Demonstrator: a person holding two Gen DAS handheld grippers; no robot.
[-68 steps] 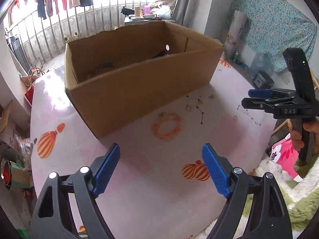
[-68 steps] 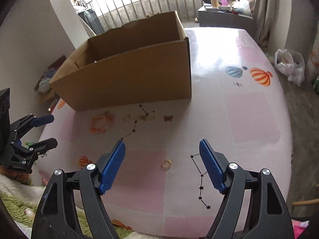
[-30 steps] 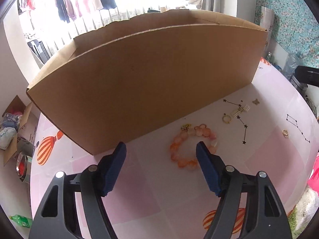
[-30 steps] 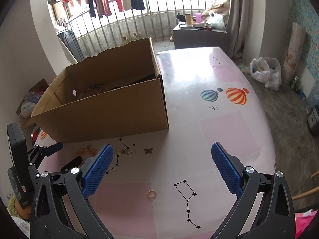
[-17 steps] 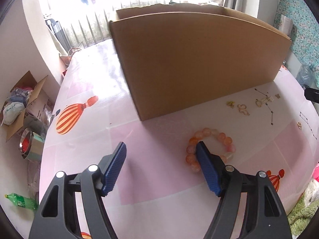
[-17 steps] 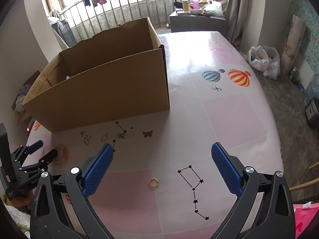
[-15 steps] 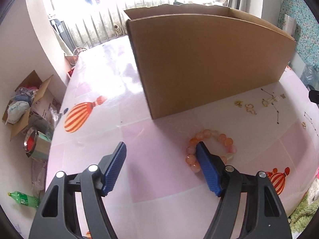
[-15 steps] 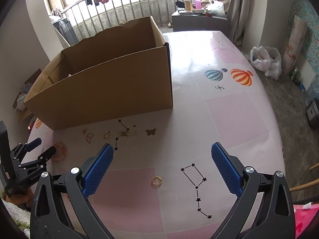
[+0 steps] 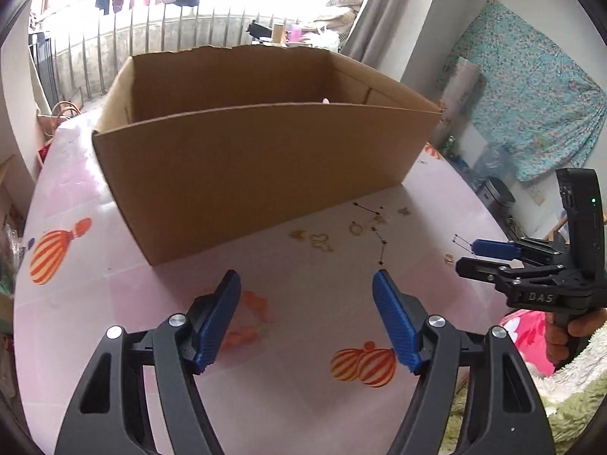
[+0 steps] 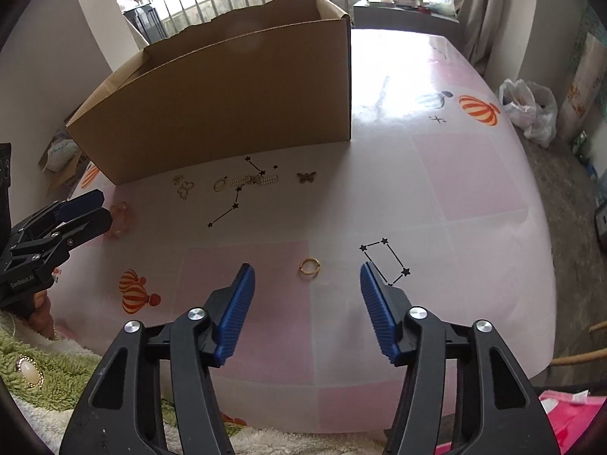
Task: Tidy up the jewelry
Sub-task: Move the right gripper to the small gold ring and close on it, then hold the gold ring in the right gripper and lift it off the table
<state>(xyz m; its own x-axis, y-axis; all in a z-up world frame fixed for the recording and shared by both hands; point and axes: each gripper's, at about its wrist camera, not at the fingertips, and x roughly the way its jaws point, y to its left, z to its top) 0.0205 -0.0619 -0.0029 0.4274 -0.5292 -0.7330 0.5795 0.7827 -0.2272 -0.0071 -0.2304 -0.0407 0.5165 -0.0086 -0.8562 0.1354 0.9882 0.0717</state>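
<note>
— Lettering anywhere?
— "DAS" on the right gripper [image 9: 470, 256]; "GenRobot.AI", roughly, on the left gripper [image 10: 93, 210].
— Jaws?
— Both closing; right around a gold ring [image 10: 309, 266] without touching, left [image 9: 305, 318] apart, nothing gripped, beside a blurred orange bead bracelet [image 9: 246, 318].
— Remaining jewelry?
— Small gold pieces [image 10: 242, 182] on the pink table [image 10: 474, 189], just before the cardboard box [image 10: 235, 87].
</note>
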